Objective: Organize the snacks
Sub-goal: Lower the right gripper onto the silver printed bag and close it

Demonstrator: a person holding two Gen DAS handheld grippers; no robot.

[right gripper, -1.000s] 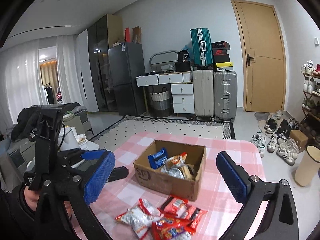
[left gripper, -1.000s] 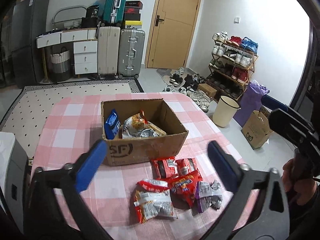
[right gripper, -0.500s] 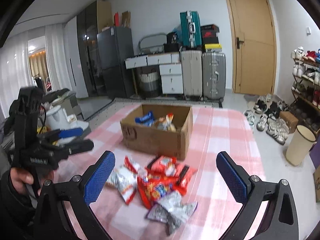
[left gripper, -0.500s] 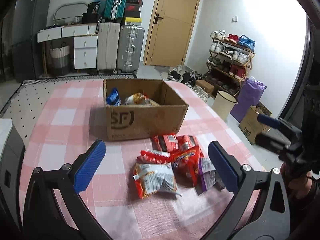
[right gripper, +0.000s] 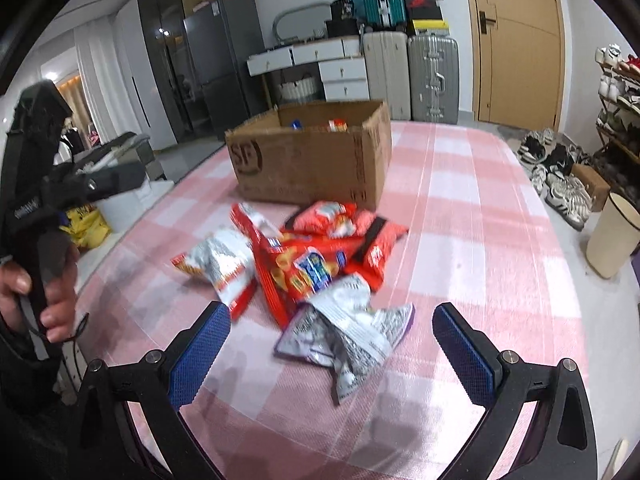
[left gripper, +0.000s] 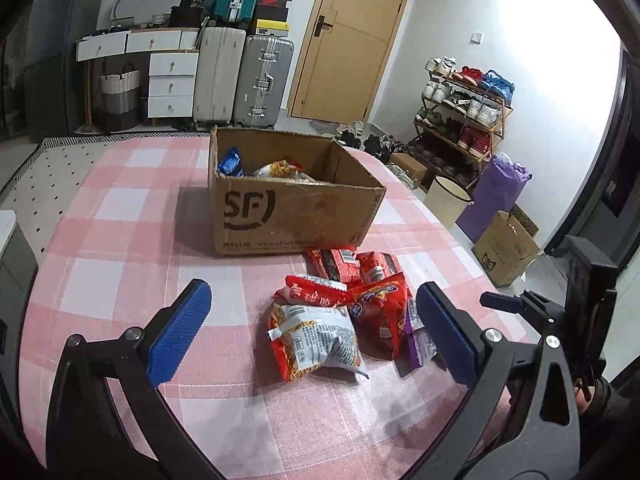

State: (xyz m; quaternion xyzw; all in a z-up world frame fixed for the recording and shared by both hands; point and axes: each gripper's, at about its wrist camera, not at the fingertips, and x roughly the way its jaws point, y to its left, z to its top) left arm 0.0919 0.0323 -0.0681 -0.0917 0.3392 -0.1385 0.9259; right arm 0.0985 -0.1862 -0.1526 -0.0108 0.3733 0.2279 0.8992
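In the left wrist view, we see our left gripper (left gripper: 312, 334) released, its blue fingers (left gripper: 180, 338) spread wide with nothing between them, hovering above the pink checked table (left gripper: 120, 240). Below it lies a heap of snack bags: a red and white bag (left gripper: 316, 340) nearest us, a red bag with blue lettering (left gripper: 380, 312) just beside it, a purple bag (left gripper: 418, 344) partly hidden behind the right finger, and two more red packets (left gripper: 352, 262) touching the cardboard box (left gripper: 296, 212). The box stands open in the middle of the table with a blue packet (left gripper: 231, 162) and an orange bag (left gripper: 280, 170) inside.

In the right wrist view, our right gripper (right gripper: 332, 354) is also released and empty, poised over a crumpled silver and purple bag (right gripper: 344, 332). The red bags (right gripper: 304, 264) pile just beyond it, in front of the box (right gripper: 316, 160). At the left edge a hand (right gripper: 44, 284) grips the other tool's handle.
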